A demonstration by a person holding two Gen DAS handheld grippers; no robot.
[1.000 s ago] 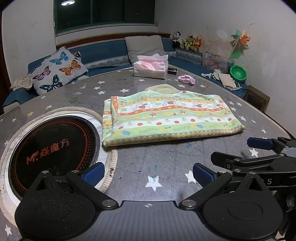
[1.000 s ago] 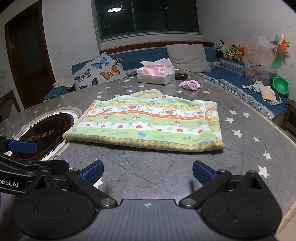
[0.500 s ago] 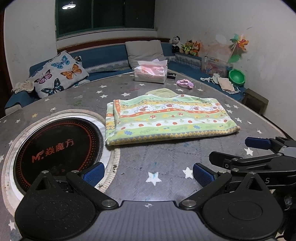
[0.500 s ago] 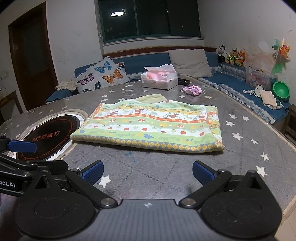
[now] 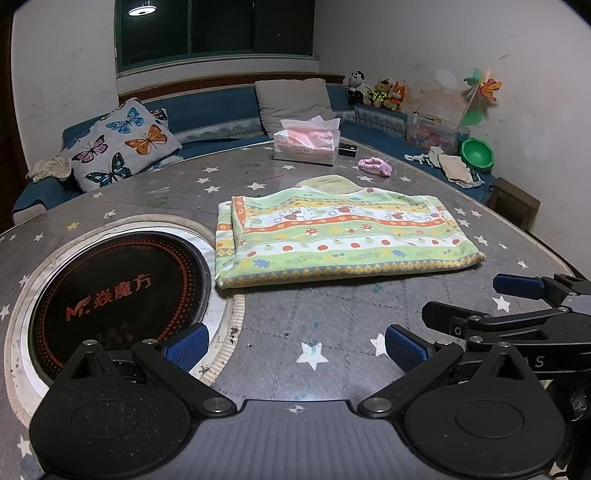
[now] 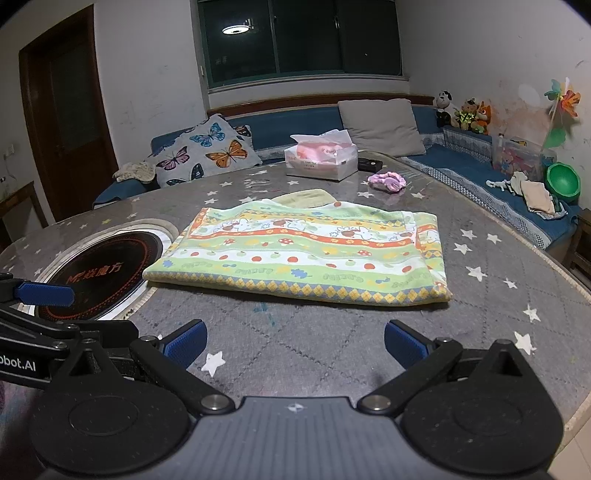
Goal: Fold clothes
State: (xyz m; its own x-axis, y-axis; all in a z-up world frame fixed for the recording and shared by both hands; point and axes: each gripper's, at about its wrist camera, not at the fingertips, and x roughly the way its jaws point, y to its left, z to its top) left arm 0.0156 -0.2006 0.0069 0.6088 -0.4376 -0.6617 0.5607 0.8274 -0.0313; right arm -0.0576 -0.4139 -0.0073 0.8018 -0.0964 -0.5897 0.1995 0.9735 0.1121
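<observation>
- On the star-patterned tabletop (image 5: 332, 317), far left, sits the round black cooktop (image 5: 110, 291), just beside the cloth's left edge.
- Your left gripper (image 5: 295, 347) hovers low over bare tabletop, jaws wide open, holding nothing.
- Centre: the folded striped cloth (image 6: 303, 254) lies flat, well ahead of both grippers.
- Your right gripper (image 6: 293, 343) is alongside, jaws spread, empty.
- Behind the cloth, a tissue box (image 6: 321, 160).

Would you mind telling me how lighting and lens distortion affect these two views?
Left wrist view: dim indoor light, ceiling lamp mirrored in the window, dark fisheye corners, table edge bowed. Right wrist view: same dimness, towel sharp, door frame curved.
</observation>
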